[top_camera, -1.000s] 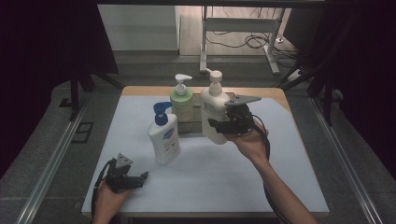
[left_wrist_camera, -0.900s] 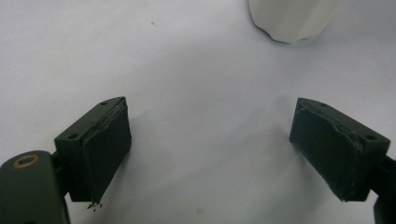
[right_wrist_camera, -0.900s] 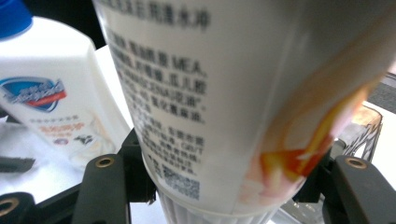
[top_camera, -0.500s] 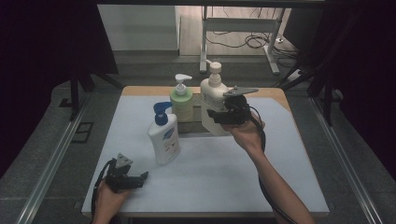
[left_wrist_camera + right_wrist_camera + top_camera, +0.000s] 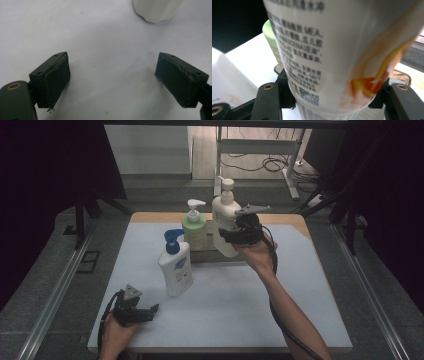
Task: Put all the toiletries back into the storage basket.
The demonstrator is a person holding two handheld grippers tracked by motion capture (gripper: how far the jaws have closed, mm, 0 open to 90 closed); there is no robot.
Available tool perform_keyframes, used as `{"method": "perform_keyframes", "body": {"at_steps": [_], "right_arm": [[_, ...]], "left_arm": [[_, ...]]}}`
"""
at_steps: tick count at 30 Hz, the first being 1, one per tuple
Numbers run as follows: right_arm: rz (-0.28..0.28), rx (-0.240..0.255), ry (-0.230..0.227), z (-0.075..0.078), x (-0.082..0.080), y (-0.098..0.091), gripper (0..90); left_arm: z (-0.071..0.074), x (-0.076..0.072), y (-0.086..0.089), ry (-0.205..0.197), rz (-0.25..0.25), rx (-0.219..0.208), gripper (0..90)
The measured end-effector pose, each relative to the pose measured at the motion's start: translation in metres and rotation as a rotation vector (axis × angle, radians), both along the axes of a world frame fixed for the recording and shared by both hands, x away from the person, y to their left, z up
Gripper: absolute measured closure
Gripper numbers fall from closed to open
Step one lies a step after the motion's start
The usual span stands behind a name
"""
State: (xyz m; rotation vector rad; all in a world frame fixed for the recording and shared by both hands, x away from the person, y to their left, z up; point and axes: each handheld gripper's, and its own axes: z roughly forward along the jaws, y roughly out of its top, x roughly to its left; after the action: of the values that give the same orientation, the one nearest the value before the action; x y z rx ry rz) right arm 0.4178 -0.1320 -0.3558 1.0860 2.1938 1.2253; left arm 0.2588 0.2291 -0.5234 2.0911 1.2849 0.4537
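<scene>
My right gripper (image 5: 226, 236) (image 5: 332, 100) is shut on the lower body of a tall white pump bottle (image 5: 223, 215) (image 5: 342, 50) with printed text and an orange design, held upright at the back middle of the table. Just left of it stands a green pump bottle (image 5: 194, 229) (image 5: 270, 31). A white bottle with a blue pump (image 5: 175, 266) stands nearer the front; its base (image 5: 155, 10) is at the top of the left gripper view. My left gripper (image 5: 151, 309) (image 5: 112, 80) rests low at the front left, open, with bare table between its jaws.
A dark low tray (image 5: 207, 256) (image 5: 404, 75) lies under the green and white bottles. The white table top (image 5: 280, 310) has free room at the front and right. Black curtains and floor rails flank the table.
My right gripper has carried the white pump bottle upward and a little farther back in the high view. The left gripper and the other two bottles have stayed put.
</scene>
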Motion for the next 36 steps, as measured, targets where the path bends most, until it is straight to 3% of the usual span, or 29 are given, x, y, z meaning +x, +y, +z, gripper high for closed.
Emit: {"method": "perform_keyframes", "body": {"at_steps": [36], "right_arm": [[-0.058, 0.002, -0.024, -0.035, 0.051, 0.021, 39.8]], "left_arm": [[0.0, 0.0, 0.0, -0.001, 0.0, 0.0, 12.2]]}}
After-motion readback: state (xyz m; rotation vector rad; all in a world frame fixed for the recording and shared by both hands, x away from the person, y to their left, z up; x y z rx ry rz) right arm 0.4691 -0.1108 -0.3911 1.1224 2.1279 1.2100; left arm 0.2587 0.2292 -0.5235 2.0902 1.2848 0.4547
